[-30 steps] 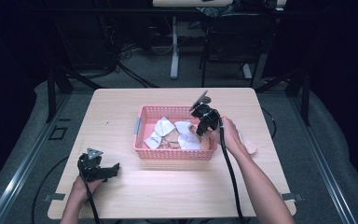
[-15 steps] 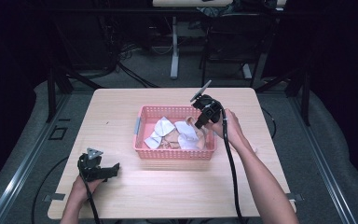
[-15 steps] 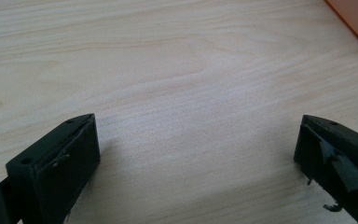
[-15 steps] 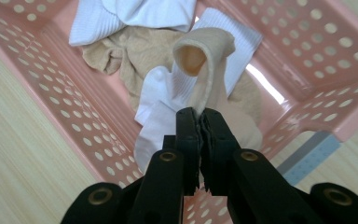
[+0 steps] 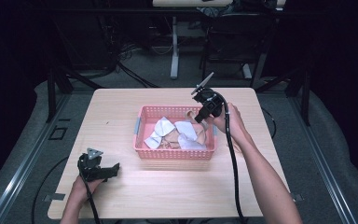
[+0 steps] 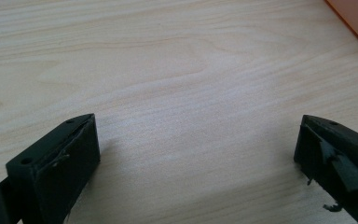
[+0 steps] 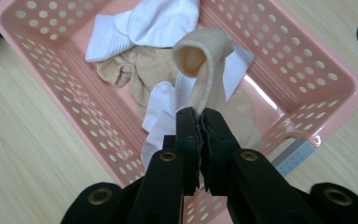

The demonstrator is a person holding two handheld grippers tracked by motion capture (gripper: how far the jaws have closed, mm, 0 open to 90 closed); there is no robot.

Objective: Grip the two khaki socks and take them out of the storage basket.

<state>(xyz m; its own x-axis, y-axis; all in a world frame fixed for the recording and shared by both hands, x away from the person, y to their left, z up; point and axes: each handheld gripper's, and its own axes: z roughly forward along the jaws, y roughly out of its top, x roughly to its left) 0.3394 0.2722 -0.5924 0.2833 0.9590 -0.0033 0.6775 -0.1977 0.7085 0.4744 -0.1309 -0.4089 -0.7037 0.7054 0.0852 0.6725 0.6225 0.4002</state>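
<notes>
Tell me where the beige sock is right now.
The beige sock is pinched in the right gripper, hanging above the pink basket's right end in the high view, over the white socks and other beige ones inside.

Lighting: bright overhead light on the table (image 5: pixel 121 121); surrounding room dim, nearly black at the sides. Soft pale glare on the wood in front of the basket (image 5: pixel 142 144). Short soft shadows under the left gripper (image 6: pixel 198 163). High view slightly soft; close jaws in both gripper views blurred.
</notes>
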